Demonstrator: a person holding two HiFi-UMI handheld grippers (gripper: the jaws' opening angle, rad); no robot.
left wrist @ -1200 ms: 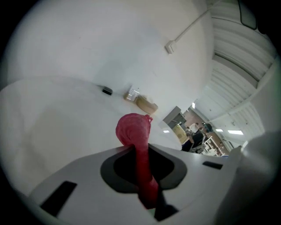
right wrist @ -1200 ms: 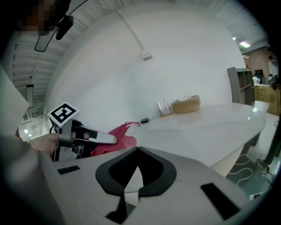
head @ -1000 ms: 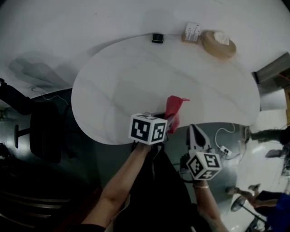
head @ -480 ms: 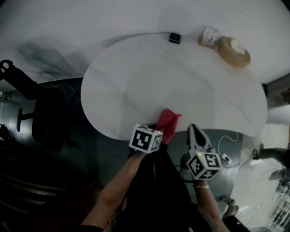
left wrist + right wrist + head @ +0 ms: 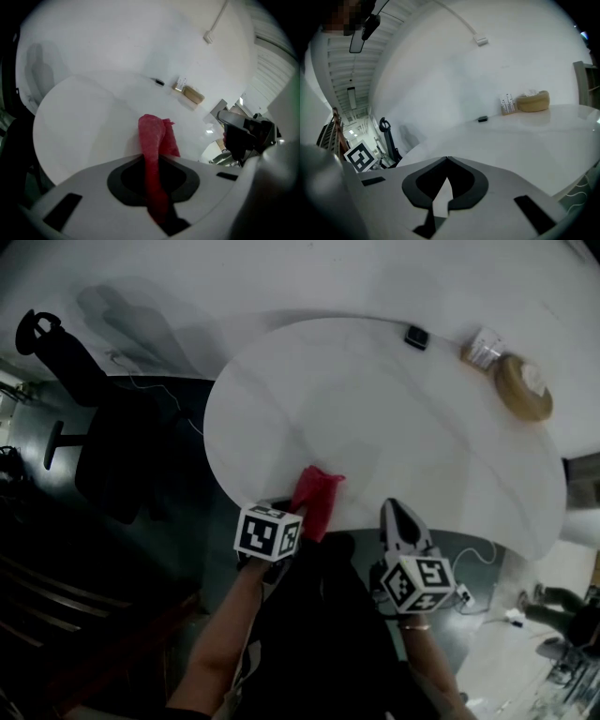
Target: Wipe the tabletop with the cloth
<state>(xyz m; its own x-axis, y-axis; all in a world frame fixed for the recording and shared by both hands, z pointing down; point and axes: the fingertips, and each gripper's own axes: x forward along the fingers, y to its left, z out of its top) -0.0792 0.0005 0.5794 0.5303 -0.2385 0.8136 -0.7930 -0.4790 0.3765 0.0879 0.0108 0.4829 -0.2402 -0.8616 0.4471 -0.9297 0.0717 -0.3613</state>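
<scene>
The cloth (image 5: 316, 498) is now seen at the near left edge of the table (image 5: 403, 418). A second ago it was nearer the middle of that near edge, so it has been drawn leftward along the rim. From this it is judged that a wiping stroke is under way and that only a near strip has been covered. The broad far part of the top is probably still to be wiped.

The cloth is clamped between the closed jaws of the left gripper (image 5: 286, 517), and a bunched red fold is left sticking out ahead of them. The right gripper (image 5: 393, 510) is held off the near edge with its jaws together and nothing between them.

In the head view the left jaws are hidden under the marker cube. How much of the cloth is pressed flat on the top cannot be told. No dirt can be made out on the pale surface. The small things at the far right rim are too small to be named.
</scene>
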